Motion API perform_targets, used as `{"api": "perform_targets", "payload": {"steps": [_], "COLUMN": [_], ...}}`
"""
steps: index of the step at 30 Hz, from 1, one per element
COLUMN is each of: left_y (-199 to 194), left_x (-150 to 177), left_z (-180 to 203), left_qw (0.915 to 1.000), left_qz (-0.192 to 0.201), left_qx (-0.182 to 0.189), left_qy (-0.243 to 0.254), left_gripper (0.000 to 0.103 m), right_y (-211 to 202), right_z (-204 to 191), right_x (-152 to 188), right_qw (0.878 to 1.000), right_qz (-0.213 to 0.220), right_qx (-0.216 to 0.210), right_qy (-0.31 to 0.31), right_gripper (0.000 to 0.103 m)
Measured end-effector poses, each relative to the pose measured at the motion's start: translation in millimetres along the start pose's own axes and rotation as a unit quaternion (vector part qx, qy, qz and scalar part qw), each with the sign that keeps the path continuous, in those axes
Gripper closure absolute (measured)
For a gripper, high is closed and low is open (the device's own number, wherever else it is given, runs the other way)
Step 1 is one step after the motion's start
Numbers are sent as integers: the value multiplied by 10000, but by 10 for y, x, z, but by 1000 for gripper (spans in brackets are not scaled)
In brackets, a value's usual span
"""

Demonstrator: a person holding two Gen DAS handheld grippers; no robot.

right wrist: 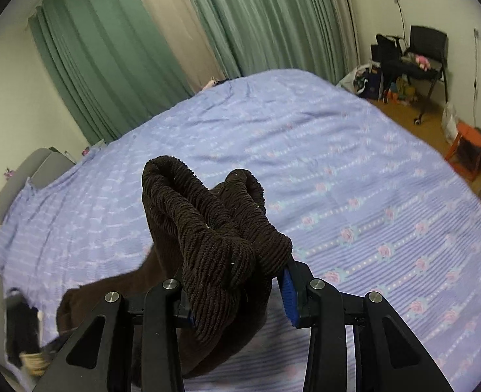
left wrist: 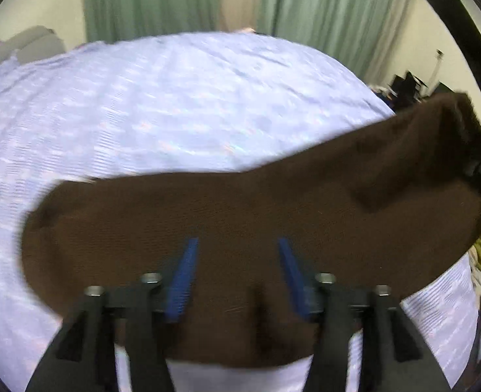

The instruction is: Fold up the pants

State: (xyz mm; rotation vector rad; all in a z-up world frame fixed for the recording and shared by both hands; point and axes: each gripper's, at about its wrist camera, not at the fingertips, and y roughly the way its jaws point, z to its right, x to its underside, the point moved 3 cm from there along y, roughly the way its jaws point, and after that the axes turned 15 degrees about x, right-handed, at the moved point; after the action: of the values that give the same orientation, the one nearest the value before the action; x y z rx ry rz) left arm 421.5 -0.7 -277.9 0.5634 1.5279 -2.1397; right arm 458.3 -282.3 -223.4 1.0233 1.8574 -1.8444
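- My left gripper (left wrist: 237, 245) hovers wide over the brown pants (left wrist: 227, 228) (blurred), gripping nothing.
- My right gripper (right wrist: 237, 294) clamps their bunched ribbed waistband (right wrist: 214, 222), lifted above the lilac bedspread (right wrist: 355, 170).

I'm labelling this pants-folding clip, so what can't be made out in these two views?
- Left wrist view: motion blur smears the brown pants and bedsheet; which part lies between the open left claw is unclear.
- Right wrist view: bunched ribbed fabric covers the right claw, hiding its grip.
- The left claw there is a blur at the left edge.
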Motion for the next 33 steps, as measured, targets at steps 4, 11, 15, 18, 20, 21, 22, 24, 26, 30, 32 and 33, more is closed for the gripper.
{"api": "perform_targets", "payload": {"steps": [4,11,15,18,20,21,22,24,26,30,32,33], "left_y": [-648,-1439,-1655,-1807,-1933,-1991,-2018,-2063,-2072,-2038,-2029,-2031], "left_x": [-124,-298,-337,-314,-266,-226,-196,-110,-21,183,254,298], "left_z": [-293,-842,-1229,-1449,-1573,-1660,-1720,-1841,-1959,-2152,-2247,-2295], "left_qw": [9998,9988,9986,9983,9982,9981,9980,9979,9978,9974,9972,9968], "left_qz": [71,271,335,339,376,397,408,397,345,191,135,105], "left_qx": [-162,-403,-384,-426,-399,-377,-367,-408,-470,-544,-571,-622], "left_qy": [-51,-19,-151,-214,-259,-288,-301,-309,-313,-425,-469,-488], "left_gripper": [37,35,34,35,35,35,35,35,35,35,35,35], "right_y": [-334,-726,-817,-845,-833,-848,-839,-806,-738,-567,-505,-490], "right_z": [-471,-1563,-2065,-2428,-2681,-2761,-2876,-3077,-3287,-3654,-3829,-3899], "right_x": [-81,-41,83,224,348,391,451,567,714,1070,1274,1342], "right_qw": [9993,9953,9919,9877,9833,9816,9792,9744,9694,9582,9489,9455], "right_qz": [170,297,242,171,122,109,106,154,164,-33,-141,-180], "right_qx": [212,221,288,333,365,380,399,425,488,496,494,498], "right_qy": [-269,-896,-1217,-1516,-1781,-1867,-1988,-2203,-2402,-2818,-3114,-3213], "right_gripper": [64,64,64,64,64,64,64,64,64,64,63,61]}}
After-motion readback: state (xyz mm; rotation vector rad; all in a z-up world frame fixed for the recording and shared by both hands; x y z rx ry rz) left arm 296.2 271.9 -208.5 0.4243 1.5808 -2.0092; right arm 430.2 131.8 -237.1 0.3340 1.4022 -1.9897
